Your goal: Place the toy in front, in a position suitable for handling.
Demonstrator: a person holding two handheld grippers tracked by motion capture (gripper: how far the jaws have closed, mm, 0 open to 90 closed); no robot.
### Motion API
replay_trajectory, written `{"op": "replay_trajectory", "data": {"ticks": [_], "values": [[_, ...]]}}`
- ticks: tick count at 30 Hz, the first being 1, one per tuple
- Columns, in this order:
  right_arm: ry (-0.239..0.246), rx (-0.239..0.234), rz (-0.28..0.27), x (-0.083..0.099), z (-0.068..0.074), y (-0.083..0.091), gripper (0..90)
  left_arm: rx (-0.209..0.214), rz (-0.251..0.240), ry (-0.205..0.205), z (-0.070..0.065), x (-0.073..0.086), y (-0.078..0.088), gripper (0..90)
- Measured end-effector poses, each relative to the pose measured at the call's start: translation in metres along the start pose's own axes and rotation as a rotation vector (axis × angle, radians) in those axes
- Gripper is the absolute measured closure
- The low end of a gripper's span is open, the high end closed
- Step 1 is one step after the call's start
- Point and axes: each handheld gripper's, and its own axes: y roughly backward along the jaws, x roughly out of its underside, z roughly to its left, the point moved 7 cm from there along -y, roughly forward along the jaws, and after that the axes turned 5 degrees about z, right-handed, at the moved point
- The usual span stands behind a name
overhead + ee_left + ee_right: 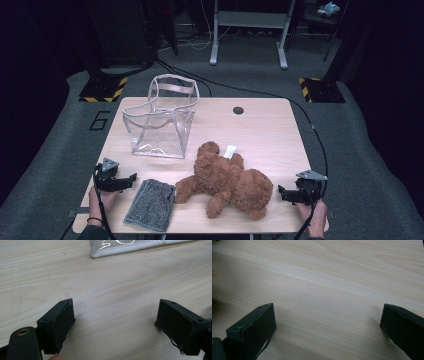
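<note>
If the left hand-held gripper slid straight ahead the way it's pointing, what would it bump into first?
Probably the grey cloth. In the high view the left hand-held gripper points sideways across the table, open and empty, with the cloth just beyond it and the teddy bear farther on. It might pass just behind the cloth's far edge.

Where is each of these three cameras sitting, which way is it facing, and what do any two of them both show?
High view: above the person's side, facing forward and down on the table; both forearms enter at the bottom, with the left gripper by the grey cloth and the right gripper by the teddy bear.
Left gripper view: rides the left gripper, looking along its open jaws at bare tabletop and the clear bag's bottom edge; a fingertip shows.
Right gripper view: rides the right gripper, open jaws over bare wood.
Shared: the high and left gripper views both show the clear bag.
</note>
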Motion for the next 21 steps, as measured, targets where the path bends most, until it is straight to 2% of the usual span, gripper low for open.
{"op": "replay_trajectory", "data": {"ticks": [21], "values": [[-0.008, 0.007, -0.003, -0.0003, 0.0001, 0.0001, 0.0, -0.002, 0.002, 0.007, 0.0006, 0.0004, 0.0002, 14.8]]}}
